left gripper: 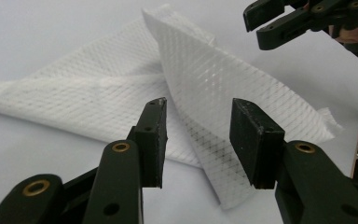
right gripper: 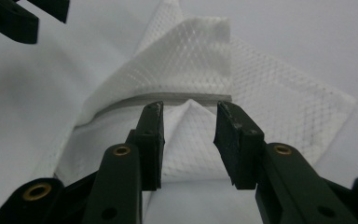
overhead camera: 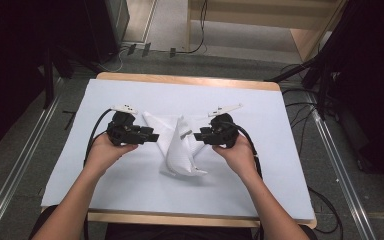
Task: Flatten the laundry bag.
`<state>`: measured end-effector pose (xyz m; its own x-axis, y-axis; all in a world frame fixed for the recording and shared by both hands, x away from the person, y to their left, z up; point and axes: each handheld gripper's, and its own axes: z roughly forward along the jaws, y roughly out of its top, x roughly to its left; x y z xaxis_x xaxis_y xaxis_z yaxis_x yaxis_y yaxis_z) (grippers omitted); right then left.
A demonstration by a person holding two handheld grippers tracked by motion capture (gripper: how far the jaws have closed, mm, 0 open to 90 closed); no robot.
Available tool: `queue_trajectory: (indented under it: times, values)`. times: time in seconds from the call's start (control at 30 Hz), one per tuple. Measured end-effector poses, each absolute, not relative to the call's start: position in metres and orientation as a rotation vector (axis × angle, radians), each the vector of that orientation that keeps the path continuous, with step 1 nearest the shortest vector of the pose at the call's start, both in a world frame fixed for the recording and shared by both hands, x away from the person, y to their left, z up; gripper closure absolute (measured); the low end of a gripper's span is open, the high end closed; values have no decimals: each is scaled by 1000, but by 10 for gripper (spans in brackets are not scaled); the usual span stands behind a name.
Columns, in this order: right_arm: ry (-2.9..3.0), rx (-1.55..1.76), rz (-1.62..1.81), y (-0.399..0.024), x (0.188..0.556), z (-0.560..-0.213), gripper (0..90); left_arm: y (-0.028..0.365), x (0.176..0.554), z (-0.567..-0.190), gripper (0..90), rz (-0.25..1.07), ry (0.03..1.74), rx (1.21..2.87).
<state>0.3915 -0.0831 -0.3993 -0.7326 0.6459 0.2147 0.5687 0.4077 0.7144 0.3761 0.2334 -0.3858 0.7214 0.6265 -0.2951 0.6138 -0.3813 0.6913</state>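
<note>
A white quilted cloth [overhead camera: 180, 150] lies crumpled and partly folded in the middle of the table, one flap standing up. My left gripper [overhead camera: 155, 136] is just left of it and points right; its jaws are open, with the cloth [left gripper: 205, 88] beyond the pads and nothing pinched. My right gripper [overhead camera: 197, 135] is just right of the cloth and points left, also open. In the right gripper view the raised fold [right gripper: 191, 60] stands behind the right gripper [right gripper: 189, 135]. The right gripper's jaws [left gripper: 270, 23] show at top right of the left gripper view.
A white sheet [overhead camera: 130, 180] covers a wooden table [overhead camera: 180, 78]. Cables trail from both grippers and lie on the floor at the right [overhead camera: 305, 120]. Dark equipment stands on both sides, and metal rails [overhead camera: 20, 170] run along the floor.
</note>
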Motion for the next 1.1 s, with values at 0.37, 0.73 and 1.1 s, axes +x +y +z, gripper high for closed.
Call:
queue_trajectory:
  times: [0.37, 0.73, 1.1]
  values:
    - [2587, 1063, 1264, -51, 396, -389, 549, 248, 381, -400, 507, 33, 1001, 2079]
    - [2650, 1065, 1238, -28, 394, -398, 469, 246, 397, -422, 490, 73, 1068, 2102]
    - [2635, 1033, 1277, -26, 383, -386, 455, 240, 401, -429, 487, 61, 1069, 2116]
